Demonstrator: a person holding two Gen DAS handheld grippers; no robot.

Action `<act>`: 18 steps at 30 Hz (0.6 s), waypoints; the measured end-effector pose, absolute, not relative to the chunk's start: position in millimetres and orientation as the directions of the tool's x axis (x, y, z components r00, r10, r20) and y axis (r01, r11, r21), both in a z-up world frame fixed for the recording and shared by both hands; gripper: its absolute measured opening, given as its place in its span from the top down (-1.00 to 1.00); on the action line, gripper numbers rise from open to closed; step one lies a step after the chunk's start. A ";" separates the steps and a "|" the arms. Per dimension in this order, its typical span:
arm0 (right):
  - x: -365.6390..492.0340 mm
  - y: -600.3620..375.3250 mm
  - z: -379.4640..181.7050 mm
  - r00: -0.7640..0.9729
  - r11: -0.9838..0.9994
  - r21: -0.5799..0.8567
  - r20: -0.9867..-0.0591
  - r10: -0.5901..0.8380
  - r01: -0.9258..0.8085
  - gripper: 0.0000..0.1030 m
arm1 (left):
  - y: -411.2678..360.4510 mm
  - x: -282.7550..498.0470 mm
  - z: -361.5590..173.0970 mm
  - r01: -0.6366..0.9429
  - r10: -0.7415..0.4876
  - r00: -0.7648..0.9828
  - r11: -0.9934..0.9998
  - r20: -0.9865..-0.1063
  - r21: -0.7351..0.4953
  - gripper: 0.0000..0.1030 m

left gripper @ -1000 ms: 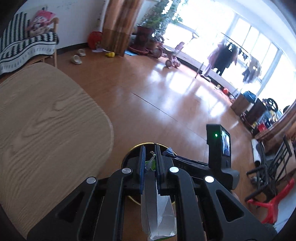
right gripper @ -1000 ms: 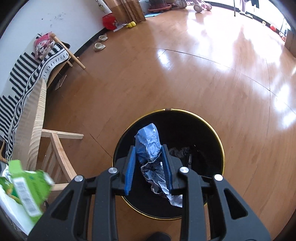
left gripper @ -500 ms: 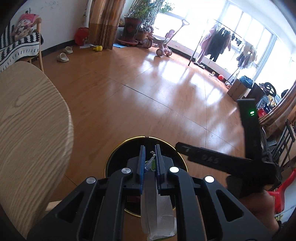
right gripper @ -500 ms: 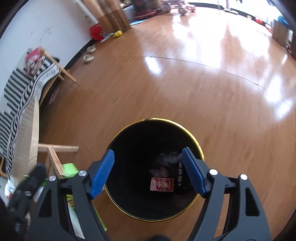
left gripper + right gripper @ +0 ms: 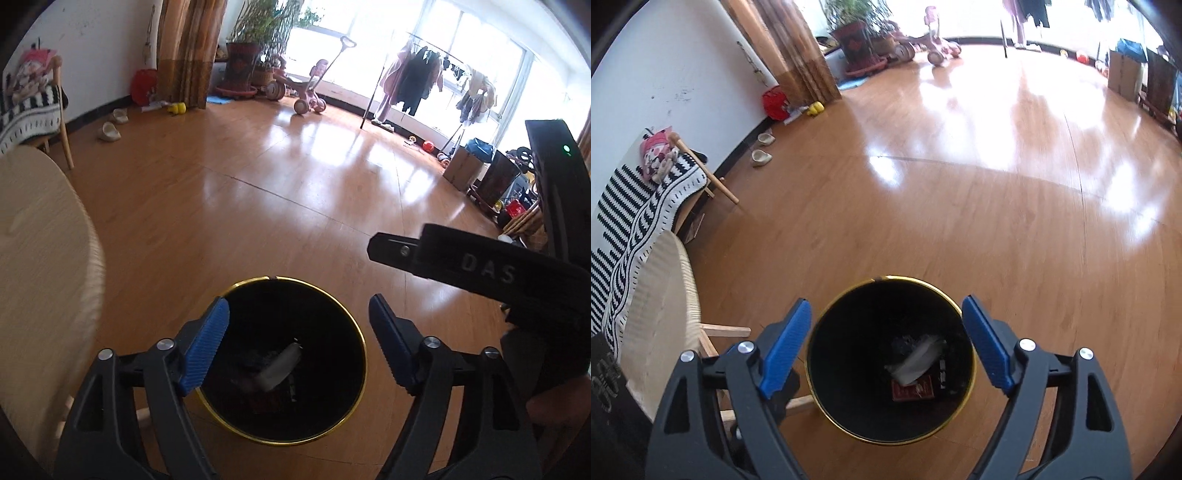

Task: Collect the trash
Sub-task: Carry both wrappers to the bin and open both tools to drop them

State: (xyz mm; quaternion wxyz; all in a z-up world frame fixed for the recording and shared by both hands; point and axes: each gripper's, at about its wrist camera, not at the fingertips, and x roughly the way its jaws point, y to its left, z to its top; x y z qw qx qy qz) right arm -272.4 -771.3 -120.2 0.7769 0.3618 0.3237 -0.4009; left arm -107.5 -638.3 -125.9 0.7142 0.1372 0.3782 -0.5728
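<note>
While both grippers' jaws are opening, empty, over the bin (image 5: 360, 373), red packet (image 5: 913, 390) shows only from right wrist.

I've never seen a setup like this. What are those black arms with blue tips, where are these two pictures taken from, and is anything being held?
No robot here: a person carries a hand-held gripper in each hand, each with a camera looking along its two blue-padded fingers. One picture is from the left gripper, the other from the right gripper. Both hang over a black bin with a gold rim, standing on a wooden floor beside a pale wooden chair. Both grippers' jaws are opening, with nothing between them. A pale carton blurs inside the bin above a red packet. The black piece at the left view's right edge is the other gripper.
</note>
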 end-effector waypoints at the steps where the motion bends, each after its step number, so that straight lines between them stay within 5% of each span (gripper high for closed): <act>1: -266.4 -766.9 -115.4 0.474 0.427 0.299 -0.786 -0.396 0.853 -0.60 | -628.2 -103.8 -116.9 0.922 -0.719 0.077 0.315 -0.691 -0.224 -0.64; 10: -175.0 -677.8 -61.0 0.637 0.645 0.331 -0.702 -0.319 0.689 -0.68 | -509.9 -39.7 -39.1 0.853 -0.673 0.283 0.502 -0.684 -0.140 -0.80; 18: -82.1 -567.6 -23.4 0.748 0.818 0.352 -0.650 -0.136 0.455 -0.69 | -339.8 40.3 -10.3 0.648 -0.495 0.521 0.760 -0.695 -0.055 -0.81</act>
